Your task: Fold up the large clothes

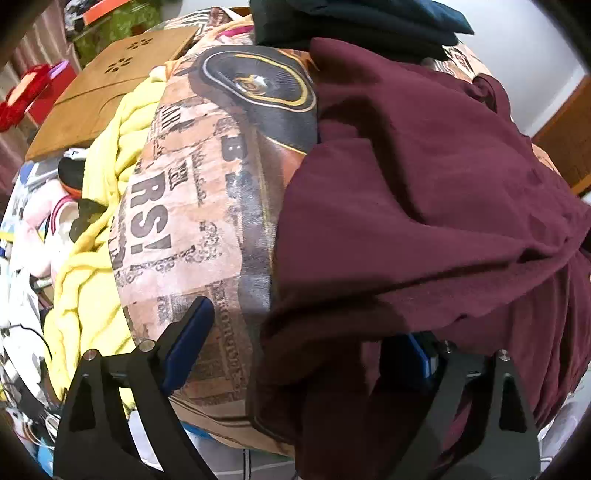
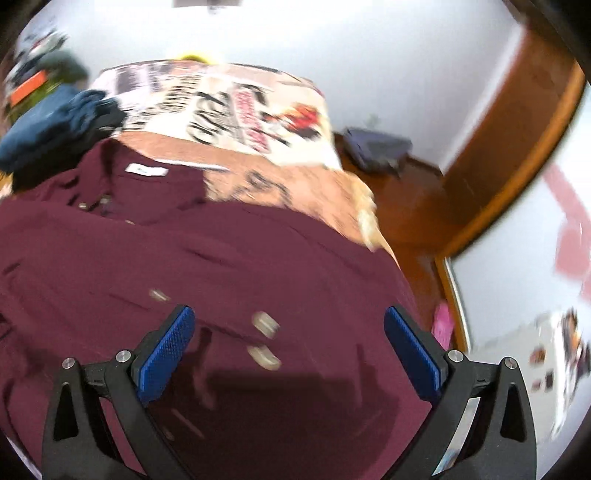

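A large maroon button shirt (image 1: 406, 206) lies rumpled on a bed with a printed cover (image 1: 207, 206). In the left wrist view its near hem drapes over my left gripper (image 1: 306, 332), whose jaws stand wide apart; the right finger is mostly hidden under the cloth. In the right wrist view the shirt (image 2: 184, 258) spreads out with its collar and white label (image 2: 146, 170) at the far side. My right gripper (image 2: 288, 339) is open just above the shirt front, near two pale buttons (image 2: 264, 323). The right view is blurred.
A yellow garment (image 1: 92, 266) lies bunched at the left of the bed. Dark blue folded clothes (image 1: 354, 22) sit at the far end, also in the right wrist view (image 2: 48, 129). A wooden board (image 1: 110, 88) and clutter lie left. Wooden floor (image 2: 406, 206) lies right.
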